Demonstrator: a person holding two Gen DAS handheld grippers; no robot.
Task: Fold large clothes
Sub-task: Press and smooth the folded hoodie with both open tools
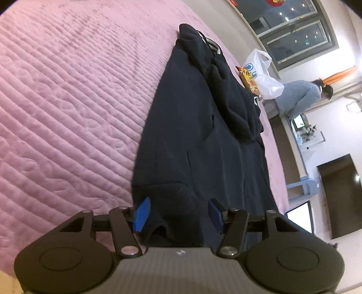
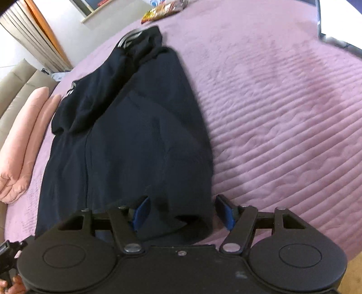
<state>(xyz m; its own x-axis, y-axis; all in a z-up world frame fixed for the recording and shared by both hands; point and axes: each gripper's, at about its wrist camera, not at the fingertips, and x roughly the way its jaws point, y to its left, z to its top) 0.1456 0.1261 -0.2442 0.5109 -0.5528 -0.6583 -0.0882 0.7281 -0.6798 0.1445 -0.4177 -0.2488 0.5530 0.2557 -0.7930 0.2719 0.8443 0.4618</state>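
A dark navy garment (image 1: 199, 135) lies lengthwise on a pink quilted bedspread (image 1: 67, 101), its sleeves folded onto the body and a striped cuff at the far end. My left gripper (image 1: 178, 214) is open, its blue pads straddling the garment's near hem. In the right wrist view the same garment (image 2: 135, 135) stretches away from me. My right gripper (image 2: 183, 213) is open, its pads either side of the near hem at the garment's right corner. Neither gripper has closed on the cloth.
A white plastic bag (image 1: 264, 77) and a snack packet (image 1: 247, 78) lie at the bed's far edge, the packet also in the right wrist view (image 2: 163, 11). A person in grey (image 1: 301, 97) sits beyond. Pink pillows (image 2: 25, 140) lie left. A laptop (image 2: 337, 24) sits at far right.
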